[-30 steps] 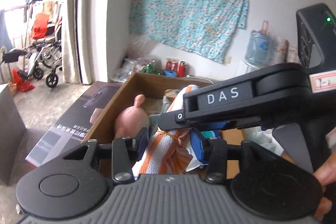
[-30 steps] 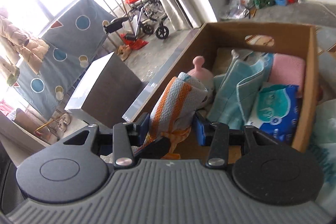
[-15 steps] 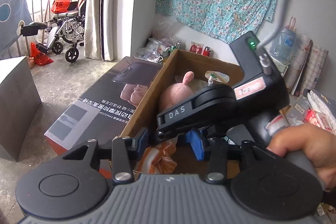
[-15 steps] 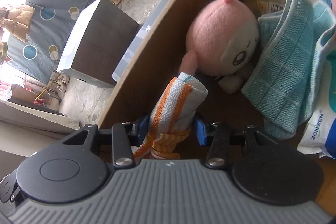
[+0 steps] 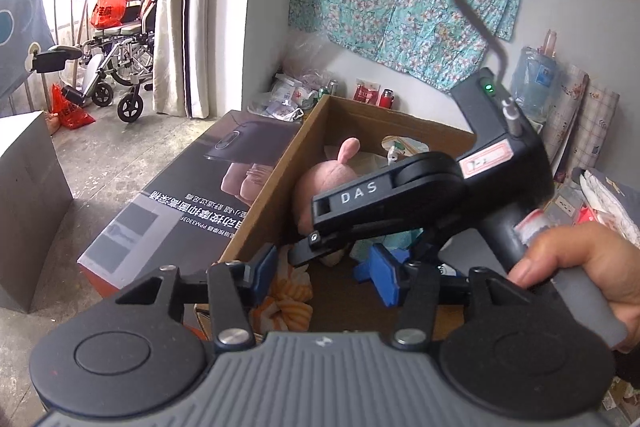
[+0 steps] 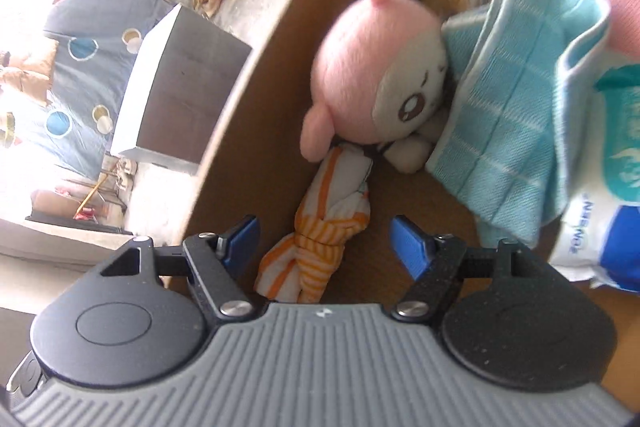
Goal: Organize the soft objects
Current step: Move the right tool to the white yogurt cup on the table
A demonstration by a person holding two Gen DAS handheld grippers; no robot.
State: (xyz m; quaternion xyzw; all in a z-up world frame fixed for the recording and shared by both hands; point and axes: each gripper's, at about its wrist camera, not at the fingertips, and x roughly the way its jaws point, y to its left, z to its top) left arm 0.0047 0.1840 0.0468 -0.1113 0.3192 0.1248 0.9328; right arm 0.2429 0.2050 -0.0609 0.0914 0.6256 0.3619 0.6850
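An orange-and-white striped towel (image 6: 320, 239) lies on the floor of the cardboard box (image 6: 256, 67), against its left wall, touching a pink plush toy (image 6: 360, 75). My right gripper (image 6: 326, 241) is open above the towel, its blue pads on either side and apart from it. In the left wrist view the towel (image 5: 286, 297) shows below the right gripper's body (image 5: 400, 203). My left gripper (image 5: 326, 273) is open and empty at the near edge of the box (image 5: 260, 219).
A light blue checked cloth (image 6: 508, 115), a pink cloth (image 6: 624, 7) and a pack of wipes (image 6: 600, 227) fill the box's right side. A dark printed carton (image 5: 180, 211) lies left of the box. A grey box (image 5: 28, 203) and a wheelchair (image 5: 116, 67) stand further left.
The right gripper lowered the striped towel into the box beside the plush toy and opened, letting go of it. The left gripper backed away from the towel.
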